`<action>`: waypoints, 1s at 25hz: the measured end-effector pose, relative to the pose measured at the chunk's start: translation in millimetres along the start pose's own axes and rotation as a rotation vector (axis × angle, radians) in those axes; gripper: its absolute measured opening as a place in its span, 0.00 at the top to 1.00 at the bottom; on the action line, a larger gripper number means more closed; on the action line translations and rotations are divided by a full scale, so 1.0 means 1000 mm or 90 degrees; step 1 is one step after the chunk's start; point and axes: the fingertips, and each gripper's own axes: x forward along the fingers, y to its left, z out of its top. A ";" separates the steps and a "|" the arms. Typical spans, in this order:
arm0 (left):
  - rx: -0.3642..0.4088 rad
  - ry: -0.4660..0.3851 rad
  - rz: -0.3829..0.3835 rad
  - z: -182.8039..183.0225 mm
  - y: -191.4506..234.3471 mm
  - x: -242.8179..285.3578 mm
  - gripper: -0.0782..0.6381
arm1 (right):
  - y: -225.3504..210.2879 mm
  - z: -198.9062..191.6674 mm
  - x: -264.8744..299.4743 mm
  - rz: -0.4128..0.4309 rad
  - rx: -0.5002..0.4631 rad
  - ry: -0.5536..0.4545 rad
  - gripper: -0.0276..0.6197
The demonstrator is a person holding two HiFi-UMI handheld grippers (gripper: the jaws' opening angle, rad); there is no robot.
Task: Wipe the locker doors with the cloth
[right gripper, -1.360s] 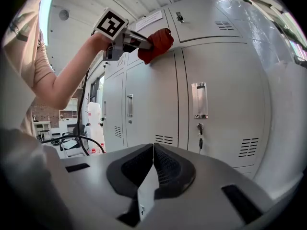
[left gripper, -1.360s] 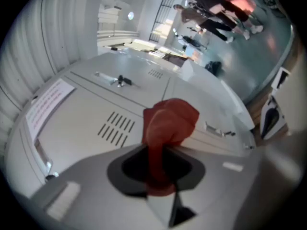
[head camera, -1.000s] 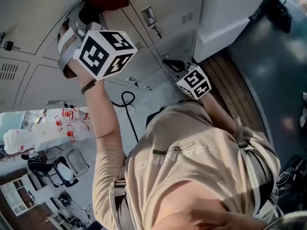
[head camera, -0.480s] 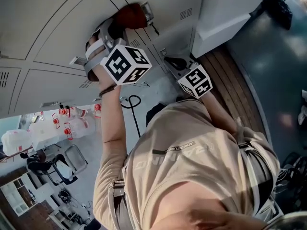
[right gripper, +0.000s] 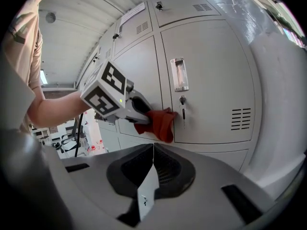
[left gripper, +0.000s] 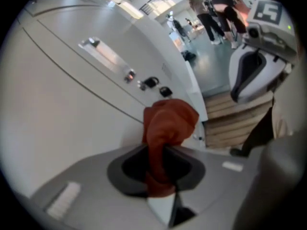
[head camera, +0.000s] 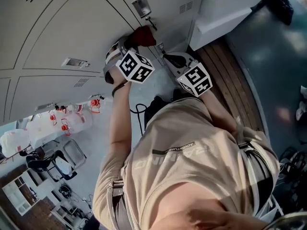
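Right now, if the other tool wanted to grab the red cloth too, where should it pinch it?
Probably the loose bunched end of the red cloth, which sticks out past the left tool pinching it. Come from below, on the room side: the locker door is close behind it and the left tool covers its other end. The right tool is shut, so open it first.

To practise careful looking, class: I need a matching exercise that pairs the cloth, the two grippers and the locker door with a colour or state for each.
1 cloth
2 left gripper
3 right gripper
4 locker door

A jaws together, nothing between them
B red
C pale grey, with vent slots
D clamped on the cloth

Pairs: 1-B, 2-D, 3-A, 4-C
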 end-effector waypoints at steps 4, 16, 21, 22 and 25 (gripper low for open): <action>-0.009 0.019 -0.047 -0.013 -0.028 0.027 0.78 | -0.005 -0.009 0.000 -0.002 0.012 0.012 0.93; -0.123 0.001 -0.179 -0.039 -0.090 0.064 0.78 | -0.009 -0.021 0.001 0.012 0.016 0.041 0.93; -0.274 -0.085 -0.221 -0.042 -0.104 0.030 0.78 | 0.003 -0.018 0.008 0.022 0.006 0.050 0.93; -0.309 -0.104 -0.225 -0.044 -0.104 0.021 0.78 | 0.007 -0.015 0.010 0.026 0.001 0.051 0.93; -0.432 -0.164 -0.228 -0.052 -0.098 -0.006 0.78 | 0.020 -0.006 0.017 0.036 -0.016 0.054 0.93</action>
